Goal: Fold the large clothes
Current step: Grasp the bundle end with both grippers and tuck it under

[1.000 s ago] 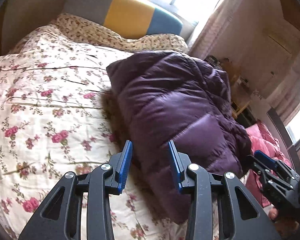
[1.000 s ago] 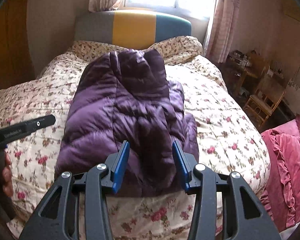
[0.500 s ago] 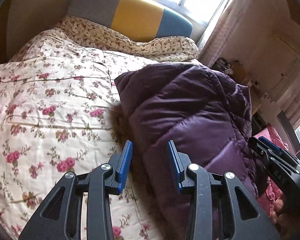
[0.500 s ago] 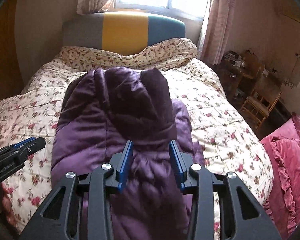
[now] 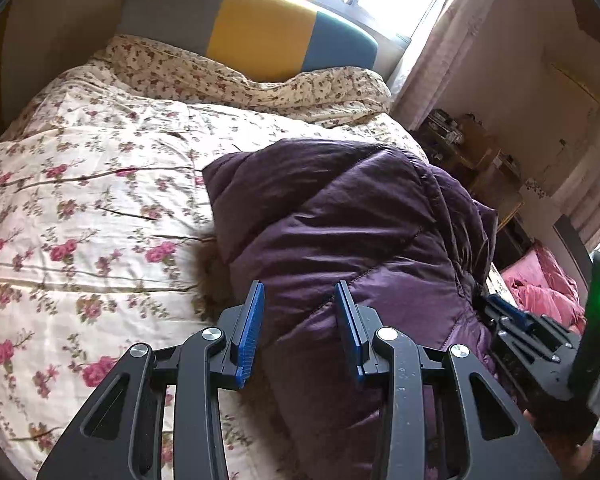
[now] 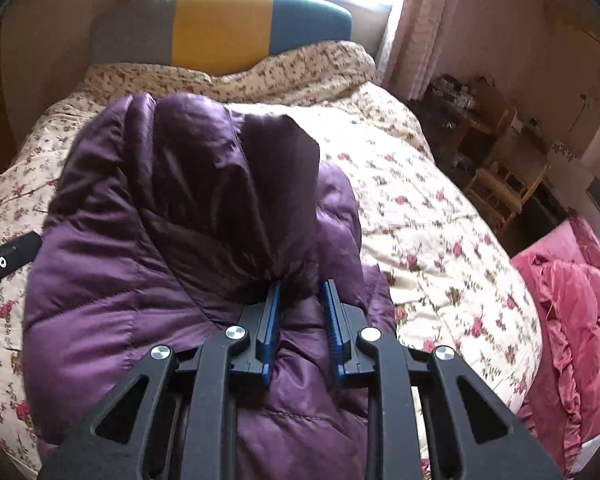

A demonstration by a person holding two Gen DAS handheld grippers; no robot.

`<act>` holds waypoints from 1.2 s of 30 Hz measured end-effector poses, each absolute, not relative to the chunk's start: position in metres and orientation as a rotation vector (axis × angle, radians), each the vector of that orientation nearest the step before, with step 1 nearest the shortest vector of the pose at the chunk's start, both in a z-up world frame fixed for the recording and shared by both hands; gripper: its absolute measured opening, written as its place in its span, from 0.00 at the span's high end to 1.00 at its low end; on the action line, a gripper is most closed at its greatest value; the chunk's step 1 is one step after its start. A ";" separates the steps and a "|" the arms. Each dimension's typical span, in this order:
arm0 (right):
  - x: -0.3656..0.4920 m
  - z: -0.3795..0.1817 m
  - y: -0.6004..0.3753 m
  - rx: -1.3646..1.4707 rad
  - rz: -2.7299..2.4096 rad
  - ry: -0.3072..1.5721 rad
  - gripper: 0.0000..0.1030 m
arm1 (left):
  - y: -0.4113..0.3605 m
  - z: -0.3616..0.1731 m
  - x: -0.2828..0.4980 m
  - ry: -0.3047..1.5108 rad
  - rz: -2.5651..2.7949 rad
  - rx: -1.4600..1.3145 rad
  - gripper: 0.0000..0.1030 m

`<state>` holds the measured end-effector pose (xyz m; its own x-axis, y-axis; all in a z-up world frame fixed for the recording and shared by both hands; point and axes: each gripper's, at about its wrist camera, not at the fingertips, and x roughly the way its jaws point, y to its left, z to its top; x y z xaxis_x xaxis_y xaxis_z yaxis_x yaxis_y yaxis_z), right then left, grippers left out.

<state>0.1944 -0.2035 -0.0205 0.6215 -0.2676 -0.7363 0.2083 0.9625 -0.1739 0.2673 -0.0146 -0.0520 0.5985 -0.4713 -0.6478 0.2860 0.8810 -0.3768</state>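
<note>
Now right claw (image 6: pixel 299 294) tighter on jacket (image 6: pixel 140 264)

The purple down jacket (image 5: pixel 340 240) runs out of the left wrist view at 6 o'clock, its lower part hidden behind the left gripper (image 5: pixel 299 320). A brown fur trim (image 5: pixel 208 276) at 8 o'clock of the jacket is mostly tucked under it. In the right wrist view, the jacket's near hem is covered by the right gripper (image 6: pixel 300 308), whose blue pads (image 6: pixel 269 320) sink into a fold, so contact depth cannot be told. Items on the wooden shelf (image 6: pixel 460 104) at 2 o'clock are too small to identify.
</note>
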 end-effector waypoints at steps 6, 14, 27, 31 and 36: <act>0.194 -0.037 -0.215 -0.073 -0.275 0.877 0.83 | -0.026 -0.056 0.271 0.826 -0.465 -0.243 0.65; 0.193 -0.066 -0.236 -0.025 -0.269 0.901 0.84 | -0.057 -0.056 0.278 0.831 -0.503 -0.180 0.65; 0.204 -0.087 -0.264 0.052 -0.219 0.907 0.86 | -0.103 -0.090 0.289 0.867 -0.486 -0.054 0.65; 0.203 -0.086 -0.265 0.056 -0.220 0.903 0.85 | -0.103 -0.091 0.289 0.871 -0.483 -0.051 0.65; 0.198 -0.080 -0.268 0.047 -0.218 0.898 0.83 | -0.096 -0.082 0.285 0.860 -0.476 -0.070 0.63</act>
